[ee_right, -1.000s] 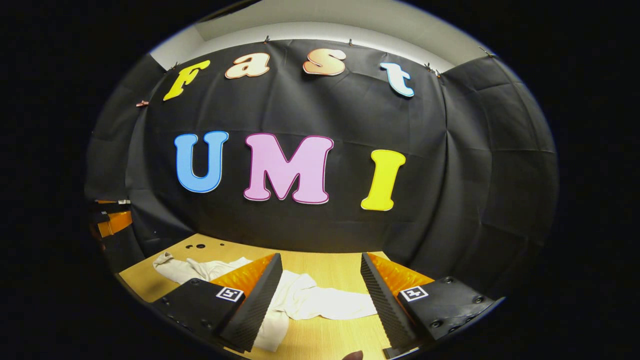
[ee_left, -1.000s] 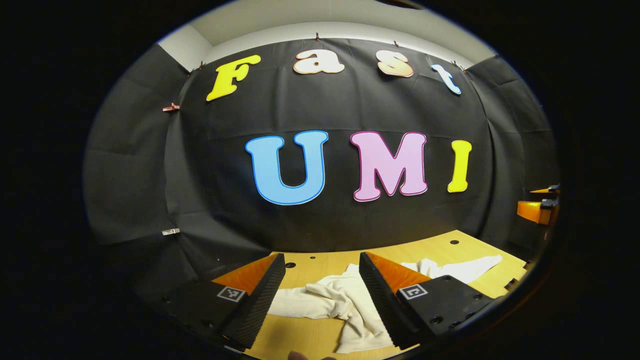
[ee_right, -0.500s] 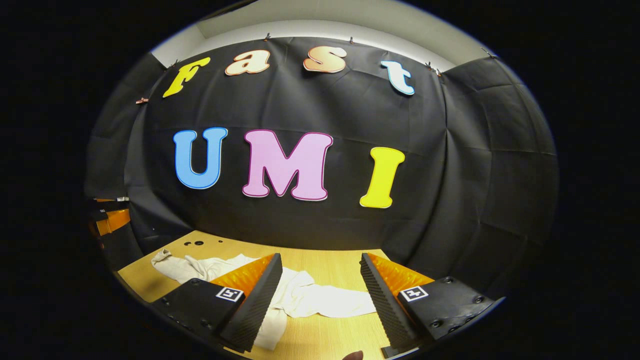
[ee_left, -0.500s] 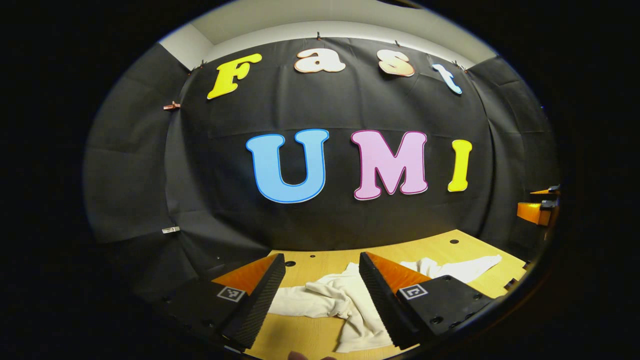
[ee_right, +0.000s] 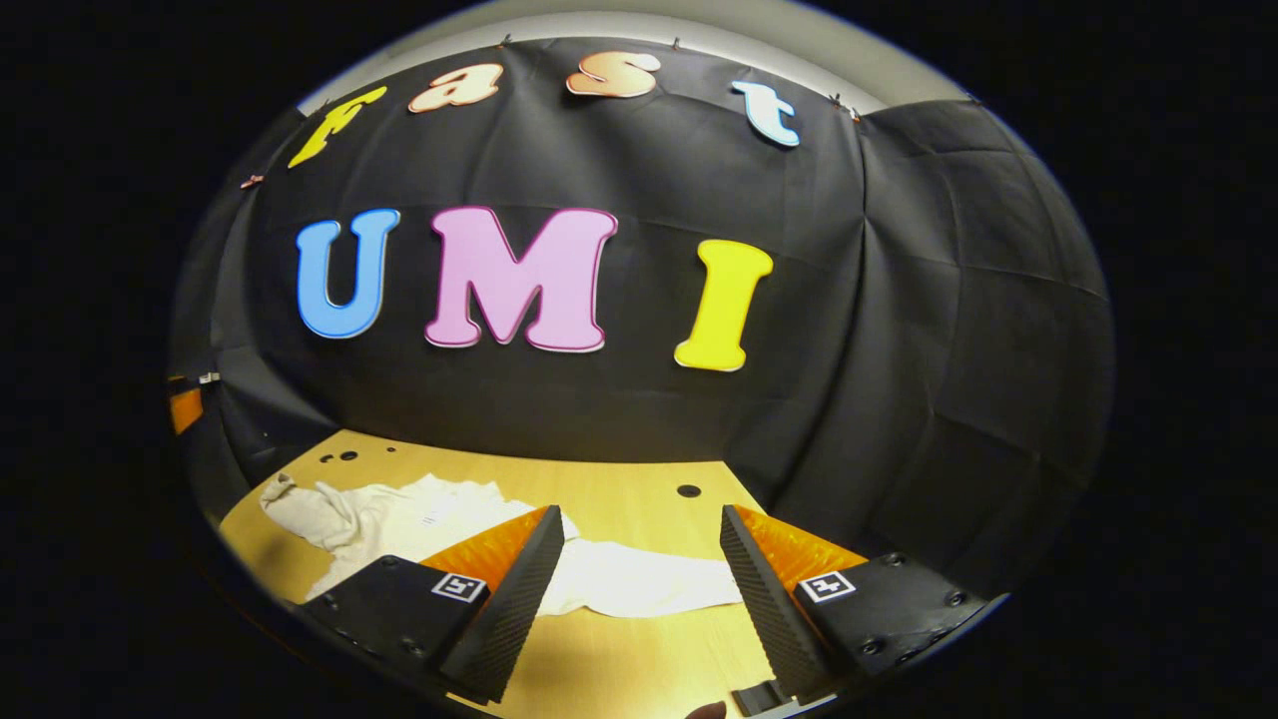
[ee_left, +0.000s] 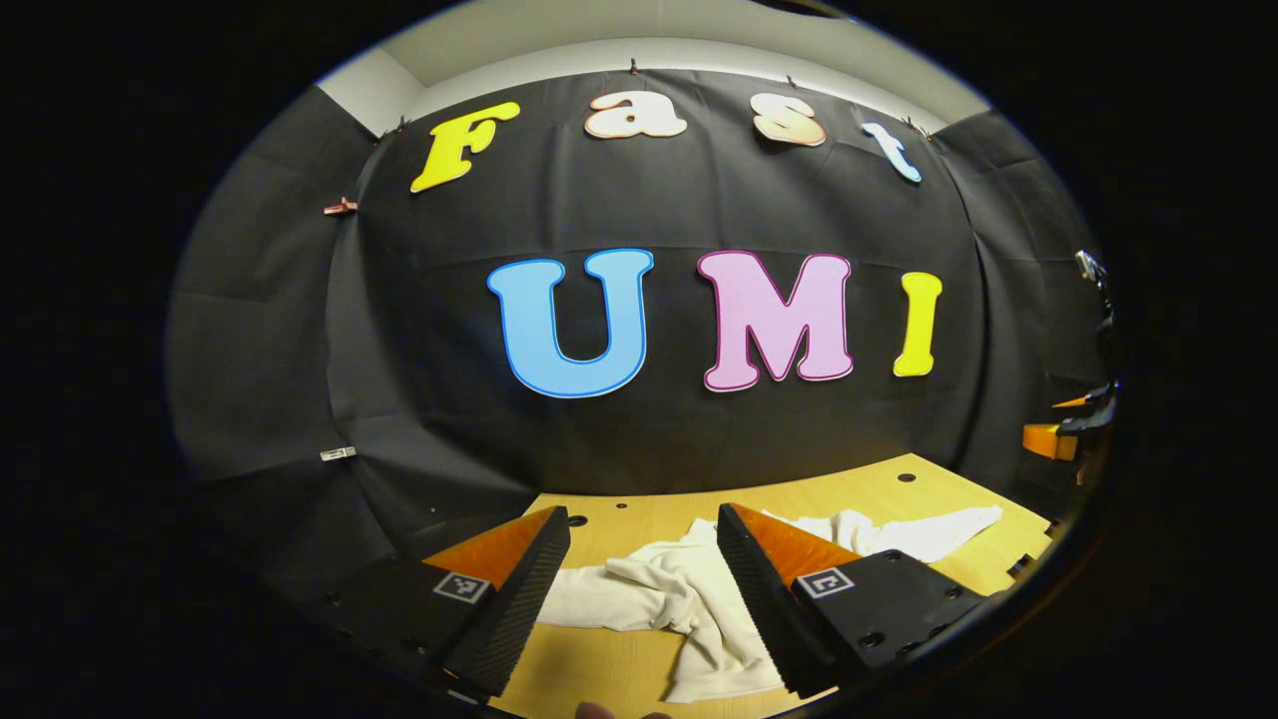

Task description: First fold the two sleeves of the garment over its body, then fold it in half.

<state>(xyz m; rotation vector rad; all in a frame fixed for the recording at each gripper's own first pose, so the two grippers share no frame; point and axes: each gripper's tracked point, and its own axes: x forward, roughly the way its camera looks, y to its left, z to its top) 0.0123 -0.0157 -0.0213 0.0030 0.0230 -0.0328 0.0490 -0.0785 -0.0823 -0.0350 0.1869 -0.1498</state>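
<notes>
On the wooden table, against the black booth wall, the cream garment lies rumpled and unfolded. Seen through the left gripper view, one sleeve trails away from the bunched body toward the table's far right edge; in the right gripper view another sleeve stretches flat across the table just ahead of the fingers. Neither sleeve lies over the body, so by my reading no fold has been made and both sleeve folds and the halving are left. The left gripper hangs above the garment's bunched middle with its jaws spread wide and nothing between them. The right gripper is likewise spread and empty, above the near sleeve.
</notes>
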